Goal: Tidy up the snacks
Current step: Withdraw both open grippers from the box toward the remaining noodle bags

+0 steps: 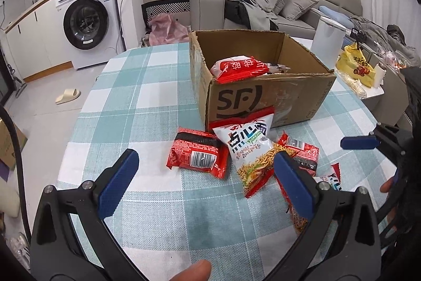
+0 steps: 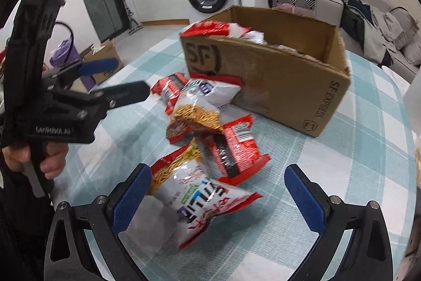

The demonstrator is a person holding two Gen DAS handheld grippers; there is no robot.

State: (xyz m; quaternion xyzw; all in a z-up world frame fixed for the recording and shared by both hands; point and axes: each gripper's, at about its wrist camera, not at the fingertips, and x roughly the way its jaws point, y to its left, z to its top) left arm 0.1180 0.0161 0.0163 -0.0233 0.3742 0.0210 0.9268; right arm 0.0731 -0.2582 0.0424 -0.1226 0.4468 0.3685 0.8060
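A brown SF cardboard box [image 1: 289, 96] stands on the checked tablecloth with a red packet [image 1: 239, 67] and other snacks inside. In front of it lie a red packet [image 1: 197, 157], a white noodle-snack bag [image 1: 250, 149] and a second red packet [image 1: 300, 152]. My left gripper [image 1: 206, 175] hovers open just short of them, holding nothing. My right gripper [image 2: 218, 191] is open around another white noodle-snack bag [image 2: 200, 194], which lies close to its left finger. Beyond that bag are a red packet [image 2: 236, 149], a white bag [image 2: 200, 102] and the box [image 2: 276, 86].
The left gripper [image 2: 131, 77], held in a hand, shows at the left of the right wrist view. A yellow bag [image 1: 355, 65] and a white canister [image 1: 326, 36] stand beyond the table's right side. Washing machine [image 1: 86, 23] and sofa [image 1: 250, 4] are farther back.
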